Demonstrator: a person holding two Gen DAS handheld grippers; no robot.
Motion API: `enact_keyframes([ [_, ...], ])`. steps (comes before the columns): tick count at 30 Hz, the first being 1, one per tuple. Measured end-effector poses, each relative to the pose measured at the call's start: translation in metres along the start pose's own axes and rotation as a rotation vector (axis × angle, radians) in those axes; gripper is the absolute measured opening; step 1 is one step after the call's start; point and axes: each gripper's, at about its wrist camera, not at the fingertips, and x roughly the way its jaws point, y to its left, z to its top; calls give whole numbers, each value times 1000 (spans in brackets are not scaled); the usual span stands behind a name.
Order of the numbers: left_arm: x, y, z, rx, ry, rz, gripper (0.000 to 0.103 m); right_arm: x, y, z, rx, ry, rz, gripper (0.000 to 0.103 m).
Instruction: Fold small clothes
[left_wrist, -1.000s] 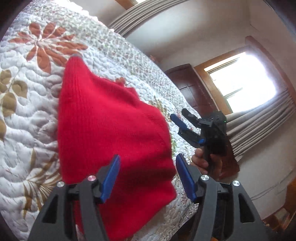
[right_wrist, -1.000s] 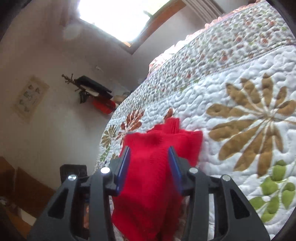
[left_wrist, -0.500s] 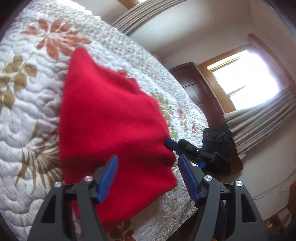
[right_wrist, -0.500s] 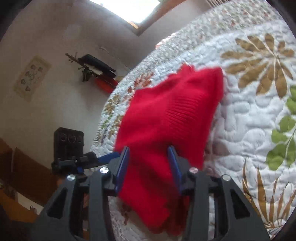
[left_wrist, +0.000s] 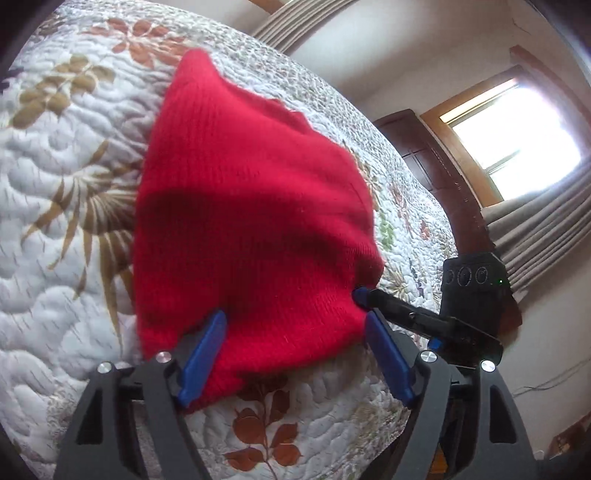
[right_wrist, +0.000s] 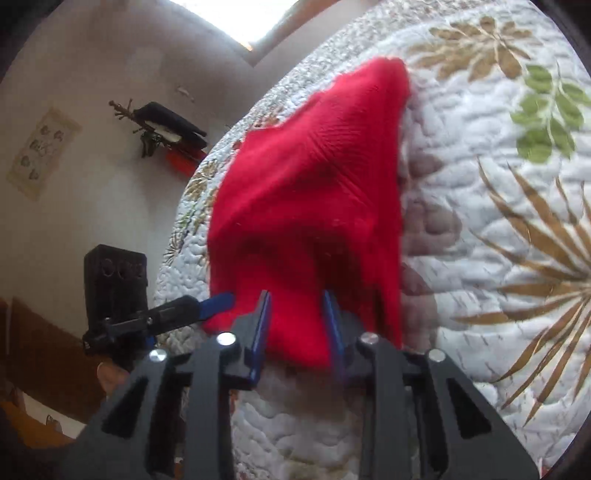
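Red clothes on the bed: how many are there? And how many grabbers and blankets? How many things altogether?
red knitted garment: 1
grippers: 2 (left gripper, right gripper)
quilted bedspread: 1
Total: 4

Right hand-held gripper reached red garment (near corner), garment spread wider
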Motion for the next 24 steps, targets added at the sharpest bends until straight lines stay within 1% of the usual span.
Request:
enact_keyframes([
  [1,-1,0,-2,-5,-4,6,78,-2,-1,-2,13,-11,-10,19],
  [2,-5,-4,-3,-17,-7,15,78,-8,4,-4,18,-21,-25,23],
  [3,-11,-9,-5,-24,-8,25,85,-16,12,-7,11,-36,-47,40],
  [4,-20,-16,-8,-19,-21,41,92,-28,25,-12,-10,-63,-82,53],
  [5,-33,-26,-14,0,-61,80,93,-41,41,-20,-49,-102,-139,77],
  [6,-49,-38,-23,29,-105,127,97,-55,59,-31,-104,-144,-214,91],
  [7,-64,-51,-35,67,-139,182,99,-68,79,-45,-167,-185,-305,94],
  [8,-79,-67,-50,104,-174,260,99,-81,99,-60,-217,-229,-407,99],
  [9,-94,-82,-65,131,-202,355,99,-93,114,-76,-246,-268,-502,100],
  [10,-106,-96,-81,145,-215,465,99,-103,131,-93,-267,-287,-586,100],
  [11,-117,-106,-97,153,-219,551,99,-111,144,-109,-290,-280,-621,100],
  [12,-128,-117,-114,169,-231,602,99,-120,149,-124,-309,-260,-617,100],
  [13,-140,-128,-132,180,-256,620,99,-131,156,-144,-313,-265,-601,100],
  [15,-165,-144,-167,178,-296,630,99,-158,165,-183,-280,-317,-597,100],
  [16,-175,-152,-181,179,-307,647,99,-167,171,-201,-272,-330,-596,100],
  [19,-201,-175,-217,177,-361,719,99,-193,186,-240,-275,-342,-612,100],
  [22,-221,-191,-244,170,-371,730,99,-212,205,-272,-296,-362,-631,100],
  [24,-235,-199,-260,165,-378,718,99,-221,218,-291,-328,-376,-671,100],
])
